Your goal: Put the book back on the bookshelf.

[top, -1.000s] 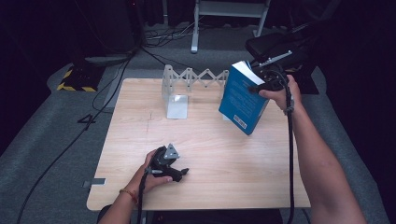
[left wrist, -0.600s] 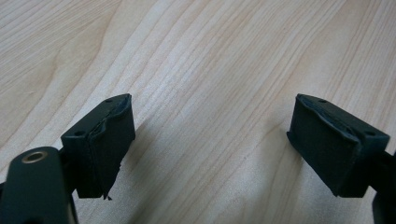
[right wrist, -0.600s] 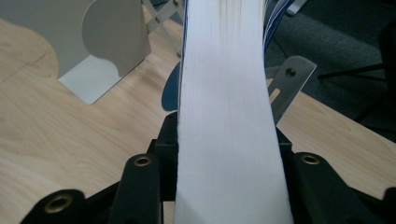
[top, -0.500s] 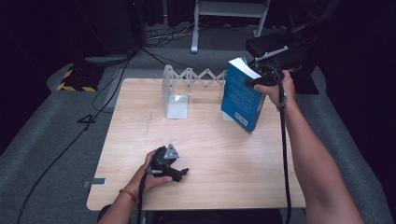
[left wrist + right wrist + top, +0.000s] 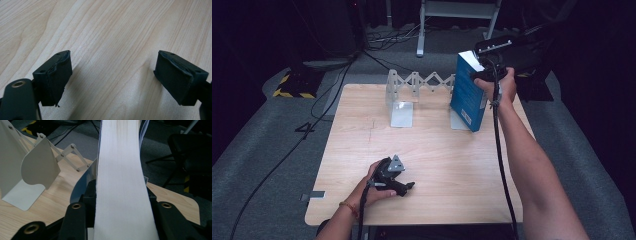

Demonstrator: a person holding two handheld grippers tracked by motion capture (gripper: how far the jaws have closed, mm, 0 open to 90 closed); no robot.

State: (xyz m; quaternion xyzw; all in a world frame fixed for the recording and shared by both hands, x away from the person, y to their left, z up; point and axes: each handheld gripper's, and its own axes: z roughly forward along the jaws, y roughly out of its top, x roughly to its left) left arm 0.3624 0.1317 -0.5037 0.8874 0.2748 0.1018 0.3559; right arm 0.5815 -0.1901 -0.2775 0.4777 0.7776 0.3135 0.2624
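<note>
Book (image 5: 468,92) clamped upright by right hand-held gripper (image 5: 484,75), arm outstretched.

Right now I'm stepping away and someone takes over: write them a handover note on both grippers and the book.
Right gripper: shut on the blue book, held upright at the expandable bookend rack, far side of the table.
Left gripper: open, holding nothing, resting near the front edge.
Done: book gripped and brought to the rack.
Left: probably seat it between the plates, then release.
</note>
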